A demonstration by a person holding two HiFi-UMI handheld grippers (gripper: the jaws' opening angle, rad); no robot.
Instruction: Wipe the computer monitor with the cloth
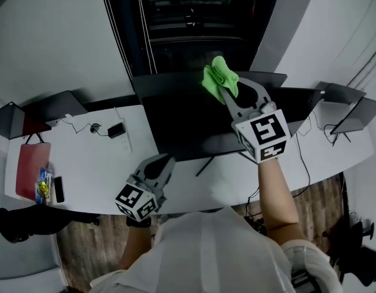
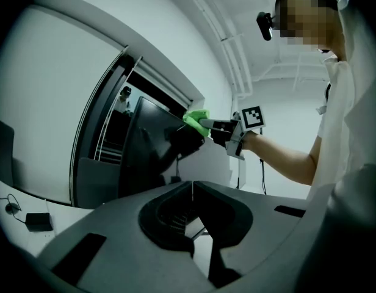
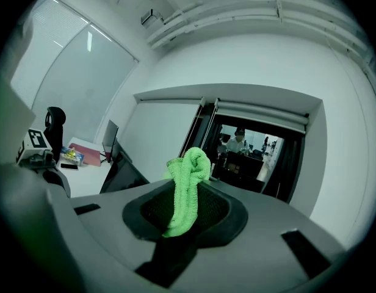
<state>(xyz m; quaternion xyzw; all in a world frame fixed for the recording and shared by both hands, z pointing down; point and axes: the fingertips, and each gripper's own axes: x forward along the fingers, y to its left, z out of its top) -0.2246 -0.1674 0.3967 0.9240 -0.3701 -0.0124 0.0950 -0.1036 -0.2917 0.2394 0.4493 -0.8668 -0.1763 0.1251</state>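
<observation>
Hand-held gripper, cloth perhaps on monitor
</observation>
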